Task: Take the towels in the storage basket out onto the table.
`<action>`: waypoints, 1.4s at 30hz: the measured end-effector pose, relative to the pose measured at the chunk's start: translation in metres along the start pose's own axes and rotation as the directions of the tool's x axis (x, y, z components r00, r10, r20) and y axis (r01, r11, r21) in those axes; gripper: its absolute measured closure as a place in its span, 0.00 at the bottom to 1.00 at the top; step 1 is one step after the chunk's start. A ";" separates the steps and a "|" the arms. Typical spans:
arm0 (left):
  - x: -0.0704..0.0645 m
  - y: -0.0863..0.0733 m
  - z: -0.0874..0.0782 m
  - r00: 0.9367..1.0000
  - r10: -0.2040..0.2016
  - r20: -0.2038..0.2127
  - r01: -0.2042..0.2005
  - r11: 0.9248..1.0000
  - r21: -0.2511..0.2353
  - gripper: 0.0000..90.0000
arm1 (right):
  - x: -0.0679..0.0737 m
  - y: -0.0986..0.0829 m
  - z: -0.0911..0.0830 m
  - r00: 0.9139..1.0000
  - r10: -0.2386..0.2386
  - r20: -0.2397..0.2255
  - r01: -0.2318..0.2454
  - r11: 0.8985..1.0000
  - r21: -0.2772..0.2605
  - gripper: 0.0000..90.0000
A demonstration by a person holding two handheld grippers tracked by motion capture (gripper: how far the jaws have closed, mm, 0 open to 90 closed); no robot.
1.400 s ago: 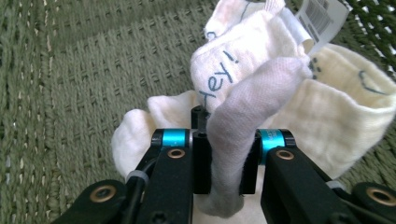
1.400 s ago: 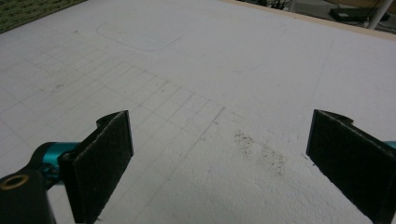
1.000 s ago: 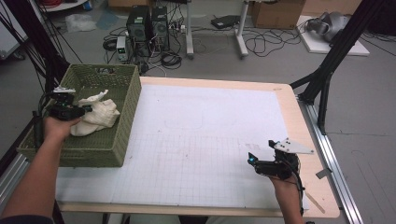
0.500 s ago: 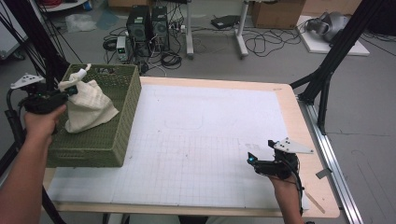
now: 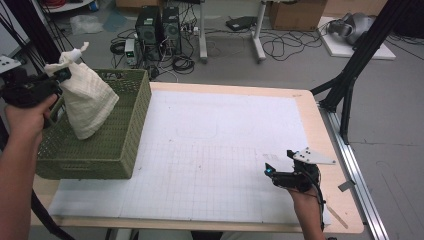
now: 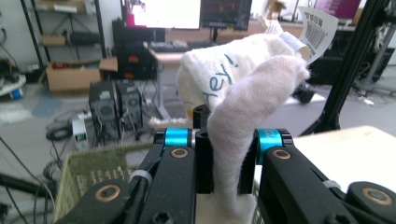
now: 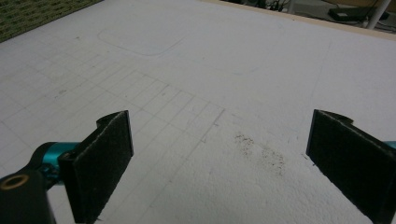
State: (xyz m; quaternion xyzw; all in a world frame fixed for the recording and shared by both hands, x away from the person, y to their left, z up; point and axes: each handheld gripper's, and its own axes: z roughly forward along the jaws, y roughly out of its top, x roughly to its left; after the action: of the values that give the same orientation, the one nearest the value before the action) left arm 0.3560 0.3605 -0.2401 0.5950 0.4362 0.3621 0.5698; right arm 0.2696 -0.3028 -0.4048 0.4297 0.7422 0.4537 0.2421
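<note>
The left claw (image 6: 226, 163) is pinching a fold of the white cloth (image 5: 85, 100), so the rest is hanging below it, draping into the green basket (image 5: 125, 145). The right claw (image 7: 219, 163) is resting spread and empty over the worktop (image 5: 225, 150). The print on the cloth is partly folded away, and its lower end is hiding beneath the claw.

Grey concrete floor (image 5: 390, 110). Two black computer towers (image 5: 160, 25) stand beyond the table's far edge (image 5: 225, 88); tangled cables (image 5: 280, 47) right of them, cardboard box (image 5: 295, 12) further right. Black frame strut (image 5: 360, 55) at table's right.
</note>
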 end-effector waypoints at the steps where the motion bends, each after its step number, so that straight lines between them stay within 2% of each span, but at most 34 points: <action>1: -0.001 0.003 -0.001 1.000 0.007 0.001 -0.007 1.000 -0.010 0.91 | 0.000 0.000 0.000 1.000 -0.002 0.000 0.002 1.000 0.001 0.07; 6: -0.010 0.017 -0.006 0.999 0.029 0.015 -0.027 0.997 -0.073 0.91 | 0.000 0.000 0.000 1.000 0.003 -0.001 -0.003 1.000 0.001 0.07; 10: -0.015 0.026 -0.008 0.999 0.045 0.027 -0.043 0.995 -0.094 0.91 | 0.000 0.000 0.000 1.000 0.006 -0.001 -0.006 1.000 0.001 0.07; 15: -0.026 0.043 -0.012 0.997 0.068 0.046 -0.060 0.987 -0.151 0.91 | 0.000 0.000 -0.001 1.000 0.009 -0.003 -0.009 1.000 0.000 0.07; 20: -0.034 0.054 -0.015 0.995 0.082 0.065 -0.069 0.982 -0.176 0.91 | 0.000 0.000 -0.001 1.000 0.009 -0.004 -0.009 1.000 0.001 0.07; 23: -0.045 0.061 -0.016 0.990 0.095 0.100 -0.074 0.978 -0.197 0.91 | 0.000 0.000 -0.001 1.000 0.007 -0.004 -0.007 1.000 0.000 0.07; 25: -0.048 0.063 -0.016 0.989 0.096 0.109 -0.073 0.976 -0.204 0.91 | 0.000 0.001 -0.001 1.000 0.007 -0.004 -0.007 1.000 0.000 0.07; 28: -0.064 0.069 -0.014 0.982 0.132 0.137 -0.101 0.972 -0.214 0.91 | 0.001 0.001 -0.001 1.000 0.007 -0.003 -0.007 1.000 0.000 0.07; 30: -0.067 0.071 -0.014 0.980 0.138 0.145 -0.104 0.970 -0.219 0.91 | 0.001 0.001 -0.001 1.000 0.008 -0.003 -0.008 1.000 0.000 0.07; 33: -0.082 0.079 -0.011 0.972 0.154 0.178 -0.110 0.966 -0.233 0.91 | 0.000 0.001 -0.001 1.000 0.004 0.000 -0.004 1.000 -0.002 0.07; 34: -0.082 0.079 -0.011 0.972 0.154 0.178 -0.110 0.966 -0.233 0.91 | 0.000 0.001 -0.001 1.000 0.004 0.000 -0.004 1.000 -0.002 0.07; 37: -0.094 0.084 -0.010 0.966 0.173 0.193 -0.124 0.962 -0.241 0.91 | 0.000 0.001 -0.001 1.000 0.003 -0.001 -0.003 1.000 -0.003 0.07; 38: -0.103 0.087 -0.009 0.960 0.188 0.208 -0.135 0.960 -0.245 0.91 | 0.000 0.001 -0.001 1.000 0.003 0.000 -0.003 1.000 -0.002 0.07; 39: -0.107 0.089 -0.008 0.957 0.193 0.216 -0.138 0.959 -0.249 0.91 | 0.000 0.001 -0.002 1.000 0.001 0.001 -0.001 1.000 -0.004 0.07; 40: -0.107 0.089 -0.008 0.957 0.193 0.216 -0.138 0.959 -0.249 0.91 | 0.000 0.001 -0.002 1.000 0.001 0.000 -0.001 1.000 -0.004 0.07; 42: -0.115 0.091 -0.007 0.950 0.209 0.232 -0.147 0.955 -0.258 0.91 | 0.000 0.001 -0.001 1.000 0.001 0.001 -0.001 1.000 -0.004 0.07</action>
State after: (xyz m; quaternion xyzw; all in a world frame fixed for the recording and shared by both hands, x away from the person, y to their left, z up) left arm 0.3181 0.2582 -0.1413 0.6016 0.2567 0.3817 0.6531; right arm 0.2690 -0.3031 -0.4032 0.4301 0.7408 0.4551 0.2432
